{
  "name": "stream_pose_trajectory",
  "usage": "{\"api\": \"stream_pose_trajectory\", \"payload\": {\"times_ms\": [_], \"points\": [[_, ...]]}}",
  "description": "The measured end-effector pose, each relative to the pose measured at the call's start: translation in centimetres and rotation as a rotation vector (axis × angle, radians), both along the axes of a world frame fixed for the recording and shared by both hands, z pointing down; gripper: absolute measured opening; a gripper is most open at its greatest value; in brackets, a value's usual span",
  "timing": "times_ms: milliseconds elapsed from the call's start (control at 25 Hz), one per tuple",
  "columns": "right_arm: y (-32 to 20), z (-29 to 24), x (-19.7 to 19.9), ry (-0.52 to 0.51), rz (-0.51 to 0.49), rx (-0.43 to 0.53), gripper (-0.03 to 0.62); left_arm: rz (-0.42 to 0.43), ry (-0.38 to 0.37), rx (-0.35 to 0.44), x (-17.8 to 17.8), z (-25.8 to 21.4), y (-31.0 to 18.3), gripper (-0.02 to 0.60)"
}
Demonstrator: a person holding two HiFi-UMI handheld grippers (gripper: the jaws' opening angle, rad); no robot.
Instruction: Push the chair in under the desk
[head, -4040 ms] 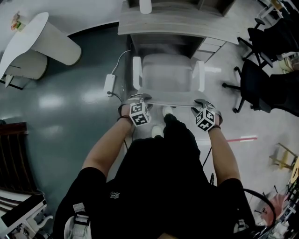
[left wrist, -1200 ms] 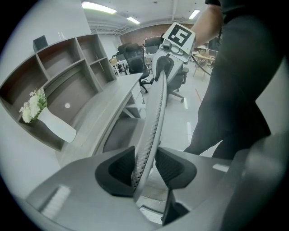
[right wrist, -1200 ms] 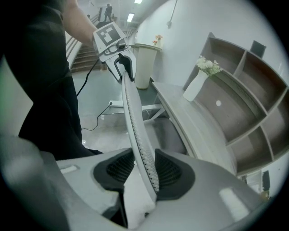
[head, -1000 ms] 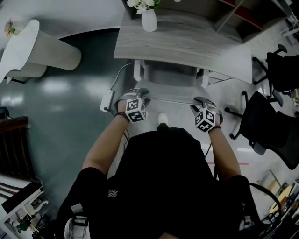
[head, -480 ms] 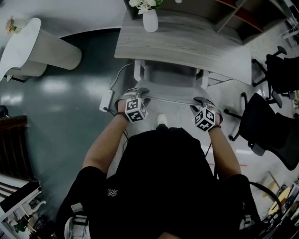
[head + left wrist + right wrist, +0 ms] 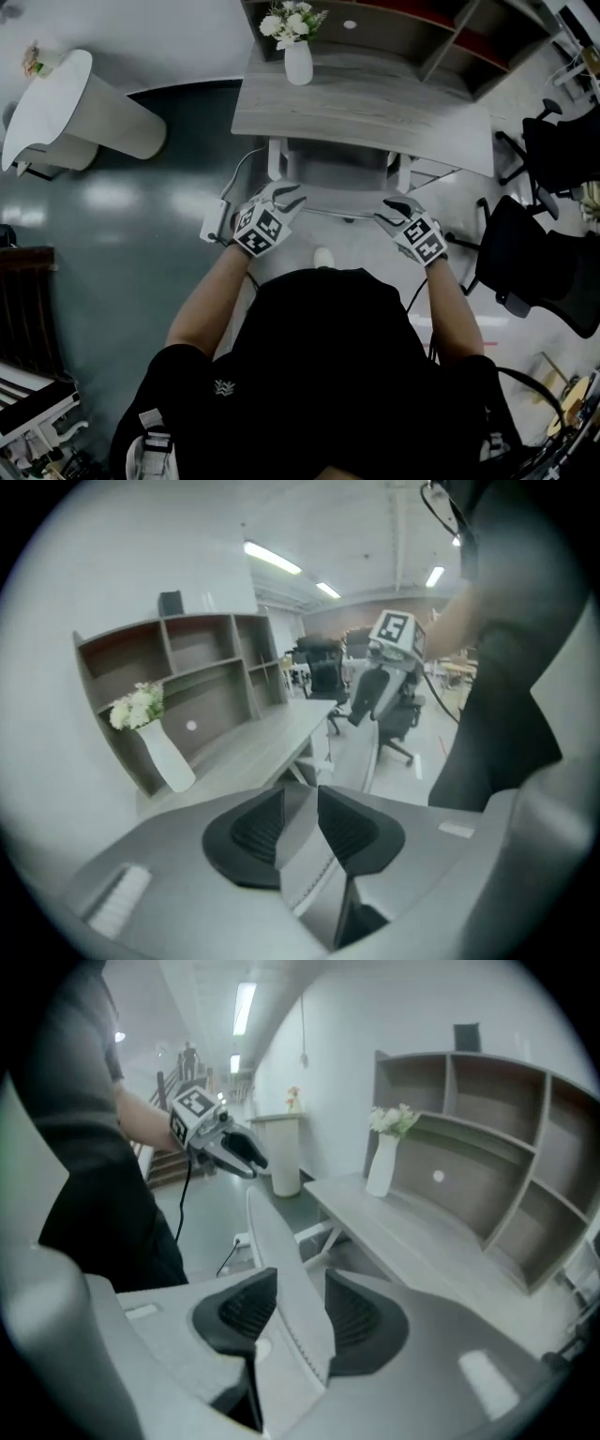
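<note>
Chair (image 6: 342, 173) nearly home, grips shifting on its backrest (image 6: 342, 212)
At centre frame, the left gripper (image 6: 292, 195) has its jaws closing around the backrest edge, not yet pinching. The right gripper (image 6: 382, 208) has its jaws opening, with the edge between them. Above, the chair sits mostly under the desk (image 6: 375, 103). A lopsided final shove could skew it, knock an armrest (image 6: 275, 155) against the desk and rock the vase (image 6: 298, 62) at the top.

The pale chair (image 6: 342, 169) stood upright, seat tucked under the grey wooden desk (image 6: 375, 108), its thin back edge between the closing left fingers (image 6: 253, 832) and opening right fingers (image 6: 246, 1312).
</note>
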State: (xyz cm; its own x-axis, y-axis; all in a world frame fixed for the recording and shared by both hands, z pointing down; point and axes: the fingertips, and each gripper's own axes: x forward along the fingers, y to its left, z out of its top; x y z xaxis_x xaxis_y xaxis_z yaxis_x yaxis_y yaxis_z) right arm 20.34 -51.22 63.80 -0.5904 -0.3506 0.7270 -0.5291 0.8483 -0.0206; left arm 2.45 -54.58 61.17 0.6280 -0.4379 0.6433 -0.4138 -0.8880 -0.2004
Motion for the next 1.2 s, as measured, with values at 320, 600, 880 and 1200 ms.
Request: {"api": "stream_pose_trajectory", "payload": {"times_ms": [320, 600, 880, 1200], "points": [[-6.0, -8.8, 2.0, -0.255, 0.324, 0.28, 0.101, -0.263, 0.254, 0.073, -1.7, -6.5, -5.3, 0.017], [-7.2, -8.9, 4.3, -0.264, 0.447, 0.345, 0.002, -0.345, 0.306, 0.094, -2.2, -6.9, -6.4, 0.006], [-7.8, -5.9, 6.8, -0.244, 0.549, 0.29, 0.002, -0.41, 0.273, 0.074, -4.0, -4.7, -7.4, 0.006], [-8.8, -6.1, 6.5, -0.239, 0.548, 0.293, 0.002, -0.435, 0.269, 0.063, -5.2, -3.8, -7.8, 0.006]]}}
